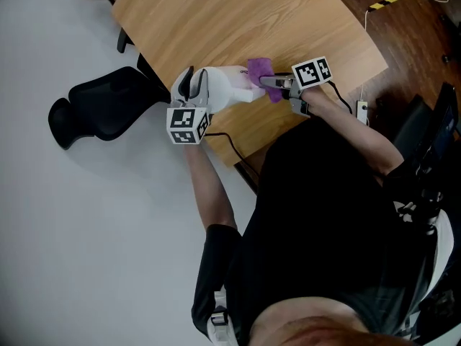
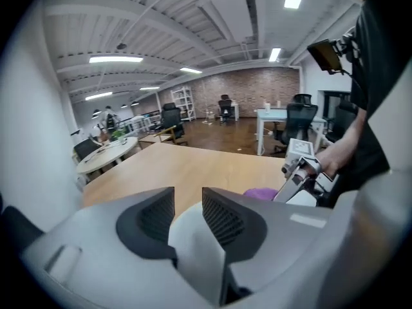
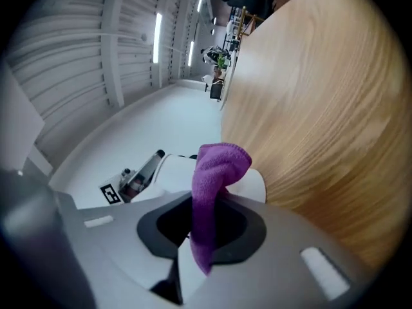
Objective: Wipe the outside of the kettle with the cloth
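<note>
Wooden table with the white kettle near its front edge, strung between the two grippers. The kettle's long axis runs from one set of jaws to the other. Left gripper has its jaws closed narrow on a white part at the kettle's handle end, and the body stretches away ahead of those jaws. Right gripper has its jaws pinched on the purple cloth, whose loose end sticks out past the tips. The kettle sits just ahead of and below that end, touching or nearly so; can't tell which. Right hand is nearer the bare side, so my guess is the wipe runs from there along the body toward the left jaws.
</note>
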Action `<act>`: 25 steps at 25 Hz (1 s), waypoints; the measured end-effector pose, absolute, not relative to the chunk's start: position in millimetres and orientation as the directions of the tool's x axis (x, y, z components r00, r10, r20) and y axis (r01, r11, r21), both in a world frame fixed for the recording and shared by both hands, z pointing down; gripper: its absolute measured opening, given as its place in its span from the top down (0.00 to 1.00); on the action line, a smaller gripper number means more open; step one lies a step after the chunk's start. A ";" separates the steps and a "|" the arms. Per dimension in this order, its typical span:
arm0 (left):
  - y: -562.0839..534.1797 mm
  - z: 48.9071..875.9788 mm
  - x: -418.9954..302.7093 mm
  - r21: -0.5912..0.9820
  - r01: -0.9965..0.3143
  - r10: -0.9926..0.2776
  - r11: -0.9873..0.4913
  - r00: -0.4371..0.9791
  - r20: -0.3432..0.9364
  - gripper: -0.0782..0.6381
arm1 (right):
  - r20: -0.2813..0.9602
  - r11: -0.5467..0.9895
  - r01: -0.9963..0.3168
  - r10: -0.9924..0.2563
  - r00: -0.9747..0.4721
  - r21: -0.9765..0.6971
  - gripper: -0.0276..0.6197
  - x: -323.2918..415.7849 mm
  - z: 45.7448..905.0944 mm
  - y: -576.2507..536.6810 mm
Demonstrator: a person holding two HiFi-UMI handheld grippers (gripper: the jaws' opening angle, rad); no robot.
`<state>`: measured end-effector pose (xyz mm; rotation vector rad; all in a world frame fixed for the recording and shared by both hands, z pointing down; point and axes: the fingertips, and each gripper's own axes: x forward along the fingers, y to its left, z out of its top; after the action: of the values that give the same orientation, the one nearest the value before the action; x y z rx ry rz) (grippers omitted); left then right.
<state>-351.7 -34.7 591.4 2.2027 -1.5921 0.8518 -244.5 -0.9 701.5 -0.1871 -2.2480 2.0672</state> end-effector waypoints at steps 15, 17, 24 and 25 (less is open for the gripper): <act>-13.7 598.5 -345.8 -0.103 -0.992 -0.821 -0.067 -0.004 0.571 0.86 | -0.339 0.124 0.369 0.214 -0.916 -0.921 0.87 -238.6 597.6 -11.4; -10.9 597.5 -342.2 -0.114 -0.987 -0.833 -0.115 0.033 0.553 0.86 | -0.249 0.023 0.261 0.225 -0.942 -0.965 0.87 -245.6 644.9 5.6; -4.8 590.5 -334.8 -0.133 -0.955 -0.851 -0.267 0.168 0.497 0.84 | 0.056 0.038 -0.047 0.320 -0.946 -0.998 0.87 -264.2 754.7 46.1; -4.5 589.0 -334.7 -0.139 -0.951 -0.853 -0.278 0.178 0.490 0.84 | 0.079 0.040 -0.069 0.319 -0.944 -0.997 0.87 -265.4 761.0 47.2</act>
<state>-334.7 -4.5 589.0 2.2504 -1.7527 0.7235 -265.4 47.2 761.0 -0.2550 -2.0415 1.9834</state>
